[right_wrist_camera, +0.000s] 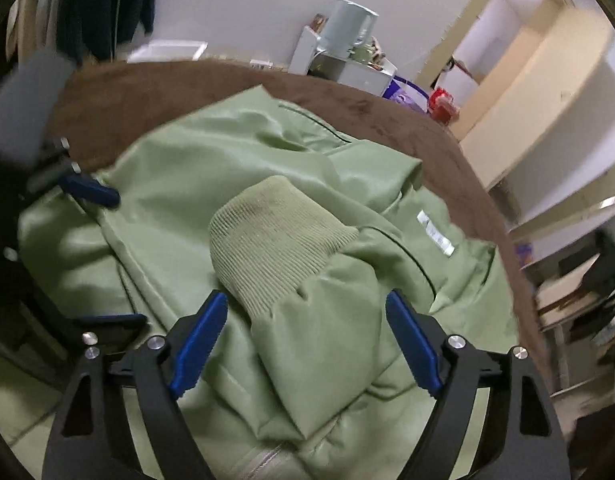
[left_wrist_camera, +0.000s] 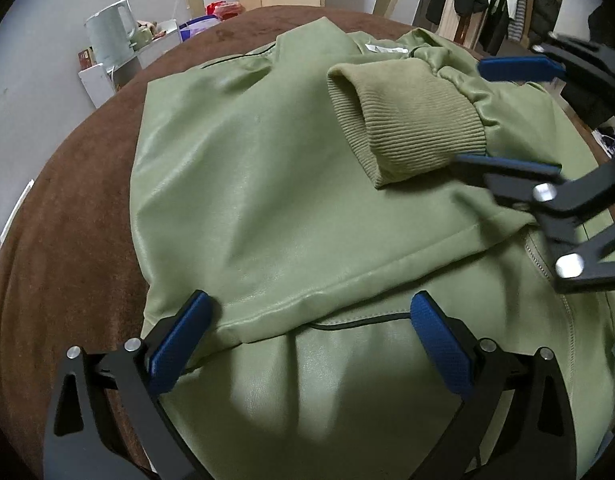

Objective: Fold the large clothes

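Observation:
A pale green leather-look jacket point(left_wrist_camera: 267, 184) lies partly folded on a brown table point(left_wrist_camera: 67, 220). One sleeve is laid across its body, ending in a ribbed knit cuff point(left_wrist_camera: 403, 120). My left gripper point(left_wrist_camera: 309, 312) is open just above the jacket's near folded edge, holding nothing. My right gripper point(left_wrist_camera: 511, 116) shows at the right of the left wrist view, open, its lower finger beside the cuff. In the right wrist view the right gripper point(right_wrist_camera: 307, 312) is open over the sleeve just behind the cuff point(right_wrist_camera: 275, 240). The left gripper point(right_wrist_camera: 107, 256) shows open at that view's left edge.
A pale green kettle point(left_wrist_camera: 109, 38) and white boxes point(left_wrist_camera: 103, 80) stand beyond the table's far left edge. Dark clothes hang on a rack point(left_wrist_camera: 519, 8) at the back right. A white label point(right_wrist_camera: 435, 236) shows inside the jacket's collar.

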A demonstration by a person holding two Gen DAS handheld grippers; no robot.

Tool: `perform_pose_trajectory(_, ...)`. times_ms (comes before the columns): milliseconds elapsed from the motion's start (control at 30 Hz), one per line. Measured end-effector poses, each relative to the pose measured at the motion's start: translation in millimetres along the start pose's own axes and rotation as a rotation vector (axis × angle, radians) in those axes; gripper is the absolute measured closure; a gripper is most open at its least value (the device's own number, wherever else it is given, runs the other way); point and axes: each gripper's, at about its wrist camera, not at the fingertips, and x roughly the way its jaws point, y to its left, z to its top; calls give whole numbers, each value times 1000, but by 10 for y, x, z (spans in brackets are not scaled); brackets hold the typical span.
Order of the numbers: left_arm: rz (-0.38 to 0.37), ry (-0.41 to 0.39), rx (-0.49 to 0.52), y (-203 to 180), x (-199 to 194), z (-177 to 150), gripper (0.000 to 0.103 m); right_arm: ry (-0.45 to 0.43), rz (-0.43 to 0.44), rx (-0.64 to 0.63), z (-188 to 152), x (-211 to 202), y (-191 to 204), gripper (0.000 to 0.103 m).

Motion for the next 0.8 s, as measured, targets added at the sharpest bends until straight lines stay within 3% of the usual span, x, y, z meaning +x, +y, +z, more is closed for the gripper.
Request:
perform_pose_trajectory(67,-4,-4,-3,6,3,-3,6,17,-23,-28,22,66,70,30)
perform_pose_trajectory(133,-8,-7,-7,19,2,-8,6,60,-71,-58,13,172,127,52)
perform_pose_trajectory(200,-9,-8,-7,16,6,-8,6,93,-100,-45,-6,275,125,63)
perform_pose_trajectory(333,-8,-9,-4,22,-2,-20,6,48,-65,145,-81,170,-134,78)
perform_pose_trajectory(567,-6,-14,-24,28,-4,-6,6,-73,22,549,-487,-272,-755,80)
perform_pose_trajectory(767,-1,-14,-30,22,0,-3,6,-89,186,932,-1184,-303,-1209,80)
perform_pose_trajectory(800,2,-13,-28,16,2,-6,6,-92,220,986,-1295,-277,-1238,75)
